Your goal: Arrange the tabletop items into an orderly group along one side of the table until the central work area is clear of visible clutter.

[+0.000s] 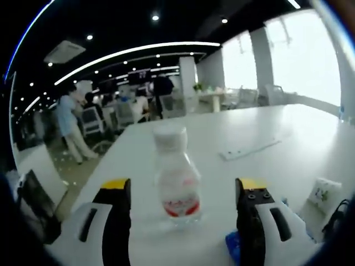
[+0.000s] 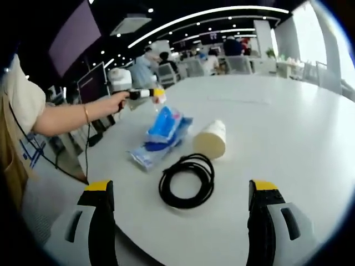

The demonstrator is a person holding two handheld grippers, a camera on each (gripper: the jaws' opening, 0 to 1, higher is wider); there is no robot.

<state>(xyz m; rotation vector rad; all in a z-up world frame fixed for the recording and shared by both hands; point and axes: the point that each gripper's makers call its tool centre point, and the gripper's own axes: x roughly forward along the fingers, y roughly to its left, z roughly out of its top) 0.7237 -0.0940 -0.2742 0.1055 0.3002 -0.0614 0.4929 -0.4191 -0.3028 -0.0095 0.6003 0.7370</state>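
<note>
Two grippers, both with jaws spread wide. Left gripper [image 1: 183, 194]: a clear plastic bottle [image 1: 176, 177], white cap, red label, stands upright between its jaws on the white table [image 1: 288, 138], untouched. Right gripper [image 2: 180, 194]: ahead lie a coiled black cable [image 2: 187, 180], a blue-and-white packet [image 2: 161, 136] and a toppled paper cup [image 2: 211, 138].

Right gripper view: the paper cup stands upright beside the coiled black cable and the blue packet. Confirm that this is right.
Not right. In the right gripper view the paper cup lies on its side, not upright. It is beside the coiled black cable and the blue packet, as stated.
</note>
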